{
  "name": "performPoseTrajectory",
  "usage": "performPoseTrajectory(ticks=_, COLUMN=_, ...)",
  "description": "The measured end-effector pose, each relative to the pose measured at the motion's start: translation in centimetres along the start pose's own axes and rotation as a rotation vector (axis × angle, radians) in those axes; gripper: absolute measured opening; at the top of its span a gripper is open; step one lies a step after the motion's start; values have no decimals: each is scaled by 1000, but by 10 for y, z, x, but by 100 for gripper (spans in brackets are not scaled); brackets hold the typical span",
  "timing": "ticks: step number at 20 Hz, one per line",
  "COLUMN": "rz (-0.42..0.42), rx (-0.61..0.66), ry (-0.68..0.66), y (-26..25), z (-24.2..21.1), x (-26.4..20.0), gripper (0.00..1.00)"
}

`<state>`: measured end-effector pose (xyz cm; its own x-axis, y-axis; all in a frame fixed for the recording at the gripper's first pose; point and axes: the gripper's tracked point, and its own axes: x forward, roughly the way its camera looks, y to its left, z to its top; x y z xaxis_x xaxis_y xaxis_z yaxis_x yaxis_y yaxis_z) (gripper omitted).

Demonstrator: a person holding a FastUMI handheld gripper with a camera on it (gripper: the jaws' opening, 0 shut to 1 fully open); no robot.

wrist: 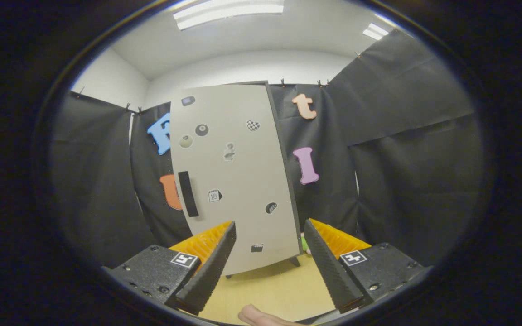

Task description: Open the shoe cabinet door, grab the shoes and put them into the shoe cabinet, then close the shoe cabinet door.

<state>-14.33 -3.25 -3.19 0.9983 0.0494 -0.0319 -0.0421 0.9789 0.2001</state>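
Tongs (270, 253) stand wide apart, nothing between them, both fingers free of contact. Shoe cabinet (236, 176) stands beyond the fingers, straight ahead, on short legs on a yellowish tabletop (265, 283). Its door (238, 149), pale grey and dotted with small stickers, lies flat against the front, so it is closed at present. This fits either of two stages: shoes yet to go in behind a door that has to be swung out, or shoes already inside and the door pushed to again; one view cannot settle which. Handle (188, 194) is a dark vertical bar near the door's left edge, long axis upright, sitting above and slightly left of the left finger, well apart from it. Any pull on the door would turn on that offset: the bar lies up and left of the gap, with its length running top to bottom. A small green object (305, 245) peeps out at the cabinet's lower right corner, possibly a shoe, too hidden to say. A bit of a hand (261, 316) shows low, just behind the fingers.
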Motion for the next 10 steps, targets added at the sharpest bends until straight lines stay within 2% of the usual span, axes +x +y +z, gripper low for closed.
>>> performPoseTrajectory(ticks=4, rz=-14, rx=-16, ry=29, y=-6, z=-15, x=-17, gripper=99)
performPoseTrajectory(ticks=6, rz=11, rx=-40, ry=14, y=-1, z=-14, x=-23, gripper=99)
performPoseTrajectory(ticks=10, rz=-12, rx=-63, ry=13, y=-7, z=-24, x=-23, gripper=99)
